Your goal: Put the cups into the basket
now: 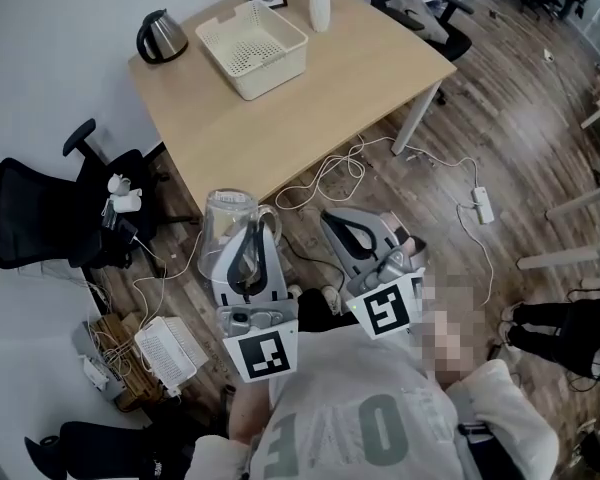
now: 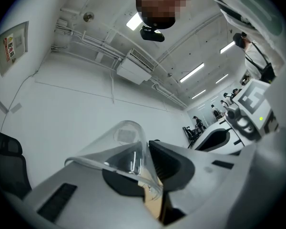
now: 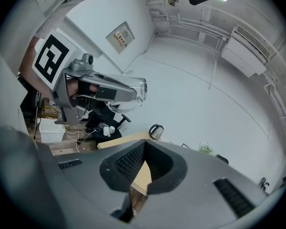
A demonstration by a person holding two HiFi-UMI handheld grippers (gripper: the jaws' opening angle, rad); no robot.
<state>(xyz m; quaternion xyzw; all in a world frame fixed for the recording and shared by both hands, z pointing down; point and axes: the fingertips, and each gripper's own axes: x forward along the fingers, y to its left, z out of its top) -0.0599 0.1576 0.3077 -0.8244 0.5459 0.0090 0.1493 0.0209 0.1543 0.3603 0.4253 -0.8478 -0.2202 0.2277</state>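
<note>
Far left there's a black office chair (image 1: 40, 218) on the wooden floor (image 1: 500, 98). On the tabletop (image 1: 320, 88), a black kettle (image 1: 162, 36) sits in the back-left corner. The left gripper (image 1: 248, 238) has its jaws clamped on the wall of a clear cup (image 1: 225, 228), held up in the air short of the tabletop's near edge, so it's well apart from the basket (image 1: 252, 48). That cream basket sits just beside the kettle, nothing visible inside it. The right gripper (image 1: 335, 223) hangs beside the left one, jaws pressed together with nothing between them. Further right, a white power strip (image 1: 482, 206) lies on the floor.
</note>
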